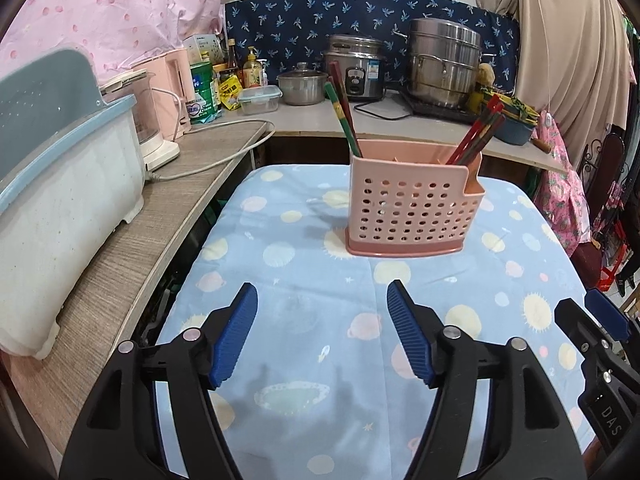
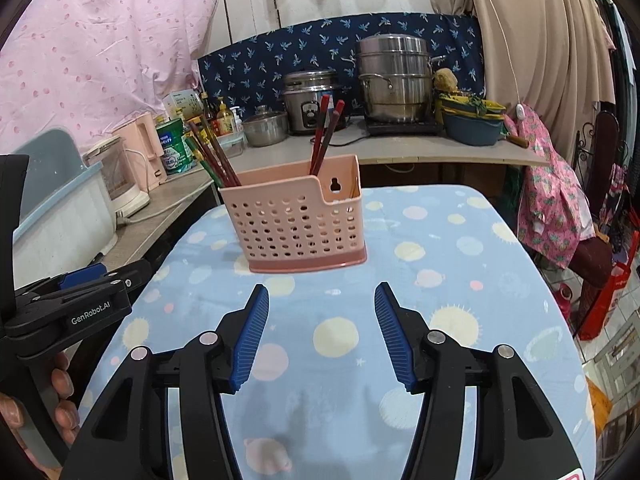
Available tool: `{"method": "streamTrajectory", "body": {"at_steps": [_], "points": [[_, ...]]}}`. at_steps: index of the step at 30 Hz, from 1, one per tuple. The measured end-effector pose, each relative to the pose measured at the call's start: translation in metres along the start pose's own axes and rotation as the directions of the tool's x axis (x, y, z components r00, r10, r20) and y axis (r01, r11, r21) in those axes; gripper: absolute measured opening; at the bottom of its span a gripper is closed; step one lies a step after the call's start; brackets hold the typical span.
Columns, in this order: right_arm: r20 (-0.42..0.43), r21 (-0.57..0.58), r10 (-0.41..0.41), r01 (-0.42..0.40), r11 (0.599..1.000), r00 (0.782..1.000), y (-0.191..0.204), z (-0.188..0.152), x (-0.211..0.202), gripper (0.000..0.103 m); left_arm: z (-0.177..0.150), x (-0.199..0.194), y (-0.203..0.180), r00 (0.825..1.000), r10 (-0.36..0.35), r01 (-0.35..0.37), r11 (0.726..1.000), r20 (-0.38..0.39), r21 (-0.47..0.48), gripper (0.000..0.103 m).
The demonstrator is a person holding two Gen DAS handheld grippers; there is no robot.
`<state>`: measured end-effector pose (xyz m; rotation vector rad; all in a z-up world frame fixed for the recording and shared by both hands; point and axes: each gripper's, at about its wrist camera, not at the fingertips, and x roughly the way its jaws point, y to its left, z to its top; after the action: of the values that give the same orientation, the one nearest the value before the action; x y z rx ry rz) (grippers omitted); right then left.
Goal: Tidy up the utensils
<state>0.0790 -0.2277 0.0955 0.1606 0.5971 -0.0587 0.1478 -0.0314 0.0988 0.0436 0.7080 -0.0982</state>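
A pink perforated utensil holder (image 1: 408, 204) (image 2: 298, 224) stands upright on the blue patterned table cloth (image 1: 300, 320) (image 2: 440, 280). Red and green chopsticks (image 1: 342, 114) lean out of its left compartment, and red chopsticks (image 1: 476, 136) out of its right one. In the right wrist view these are the left bunch (image 2: 212, 156) and the right pair (image 2: 326, 136). My left gripper (image 1: 322, 292) hovers over the cloth in front of the holder, open and empty. My right gripper (image 2: 322, 294) is likewise open and empty, a little short of the holder.
A white and blue dish rack (image 1: 60, 184) sits on the wooden counter (image 1: 140, 240) at left. Pots (image 1: 442, 64), a rice cooker (image 1: 356, 66), bottles and a pink kettle (image 1: 172, 88) crowd the back counter. A hand (image 2: 60, 400) holds the other gripper's handle at the right wrist view's left edge.
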Motion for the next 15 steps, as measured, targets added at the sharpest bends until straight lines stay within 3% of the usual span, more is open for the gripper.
{"method": "streamTrajectory", "body": {"at_steps": [15], "points": [[-0.035, -0.001, -0.016, 0.016, 1.000, 0.999, 0.001, -0.028, 0.004, 0.063, -0.026, 0.009, -0.003, 0.999, 0.026, -0.025, 1.000, -0.036, 0.017, 0.073]]}}
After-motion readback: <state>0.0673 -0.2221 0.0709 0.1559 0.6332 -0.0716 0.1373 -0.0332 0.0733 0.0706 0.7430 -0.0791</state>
